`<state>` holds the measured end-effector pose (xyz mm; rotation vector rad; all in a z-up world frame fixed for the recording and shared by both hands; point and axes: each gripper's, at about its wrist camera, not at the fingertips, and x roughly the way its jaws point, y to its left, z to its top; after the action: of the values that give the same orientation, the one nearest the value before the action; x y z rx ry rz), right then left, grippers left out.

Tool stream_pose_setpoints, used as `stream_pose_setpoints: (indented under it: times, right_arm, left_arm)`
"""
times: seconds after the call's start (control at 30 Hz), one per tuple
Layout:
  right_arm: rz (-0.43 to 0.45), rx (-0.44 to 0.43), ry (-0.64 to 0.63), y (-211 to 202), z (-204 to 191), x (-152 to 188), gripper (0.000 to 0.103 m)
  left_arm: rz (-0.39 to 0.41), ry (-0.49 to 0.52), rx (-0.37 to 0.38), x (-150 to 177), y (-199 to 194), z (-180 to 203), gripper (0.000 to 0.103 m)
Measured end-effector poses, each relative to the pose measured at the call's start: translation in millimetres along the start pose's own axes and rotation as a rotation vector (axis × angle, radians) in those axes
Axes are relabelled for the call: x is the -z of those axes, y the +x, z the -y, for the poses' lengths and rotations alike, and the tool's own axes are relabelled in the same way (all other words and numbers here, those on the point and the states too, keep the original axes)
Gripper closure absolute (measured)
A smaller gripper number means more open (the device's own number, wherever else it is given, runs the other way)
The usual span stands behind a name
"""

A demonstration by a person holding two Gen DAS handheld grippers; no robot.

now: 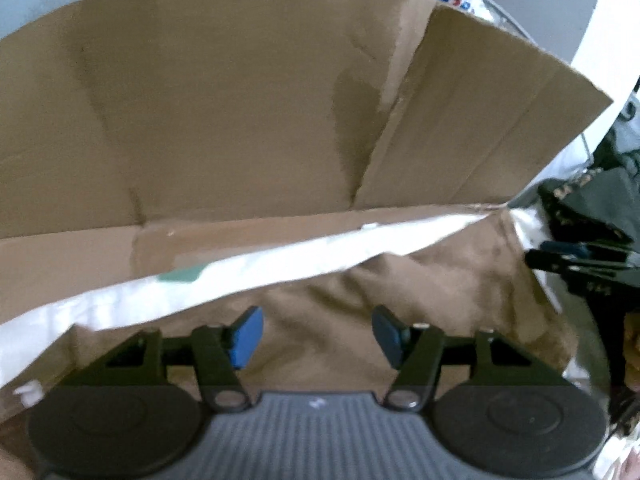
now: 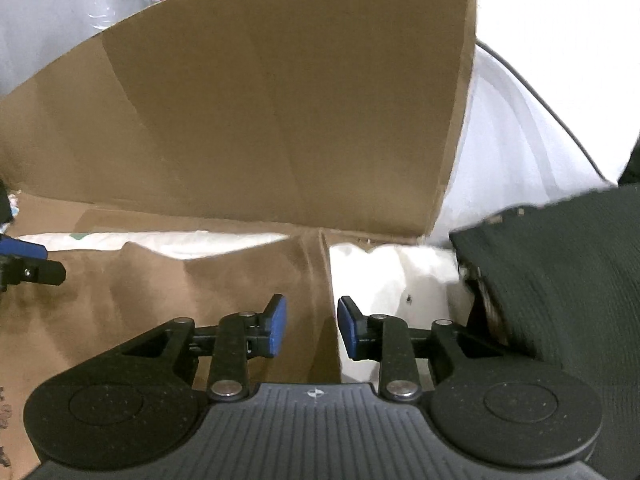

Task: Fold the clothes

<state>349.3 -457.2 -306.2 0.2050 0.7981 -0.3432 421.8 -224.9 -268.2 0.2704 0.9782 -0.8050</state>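
A brown garment point(image 1: 340, 292) lies spread flat on a white cloth point(image 1: 280, 256). My left gripper point(image 1: 318, 332) hovers over its near part, open, with nothing between the blue pads. In the right wrist view the brown garment point(image 2: 180, 292) ends in a straight right edge, with the white cloth point(image 2: 384, 276) beyond it. My right gripper point(image 2: 312, 326) stands open just above that edge, and its pads press on nothing. Each view catches the other gripper's fingers at its side: the right one's fingers point(image 1: 560, 262) and the left one's fingers point(image 2: 36, 270).
A tall sheet of brown cardboard point(image 1: 240, 120) stands upright right behind the garment and fills the back of the right wrist view as cardboard point(image 2: 280, 120) too. A dark garment point(image 2: 560, 272) is heaped at the right. Purple and white bags show above the cardboard.
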Motion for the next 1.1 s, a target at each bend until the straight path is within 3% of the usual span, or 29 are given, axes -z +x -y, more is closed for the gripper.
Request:
stream_pose_setpoints:
  times: [0.23,0.4,0.47,0.5,0.53,0.77,0.87,0.97,1.03,1.1]
  right_arm:
    - [0.023,0.004,0.004,28,2,-19,0.054]
    - [-0.025,-0.024,0.006,54,3,-17,0.054]
    - [0.006,-0.001,-0.015,54,4,-15,0.064]
    - [0.026,0.018,-0.032,52,4,-15,0.087]
    - [0.037,0.036,-0.042,49,4,-15,0.103]
    - [0.054,0.087,0.016,35,20,-23,0.103]
    - [0.021,0.033,0.064,35,25,-25,0.103]
    - [0.021,-0.005,0.071,35,24,-24,0.096]
    - [0.034,-0.021,0.071,36,24,-22,0.056]
    - [0.056,-0.024,0.079,35,25,-20,0.049]
  left_arm:
    - [-0.027,0.034,0.017,0,22,4,0.049]
    - [-0.066,0.017,0.001,6,34,-3,0.066]
    - [-0.071,0.005,-0.004,8,37,-6,0.069]
    - [-0.069,0.0,-0.004,9,37,-7,0.069]
    - [-0.068,0.0,-0.006,9,38,-6,0.069]
    - [-0.044,0.01,-0.015,4,39,-5,0.071]
    - [-0.026,0.016,-0.015,-1,37,-6,0.071]
    - [0.003,0.032,-0.012,-6,27,-7,0.071]
    - [0.012,0.052,-0.015,-10,23,-7,0.071]
    - [0.008,0.076,-0.021,-15,21,-7,0.071]
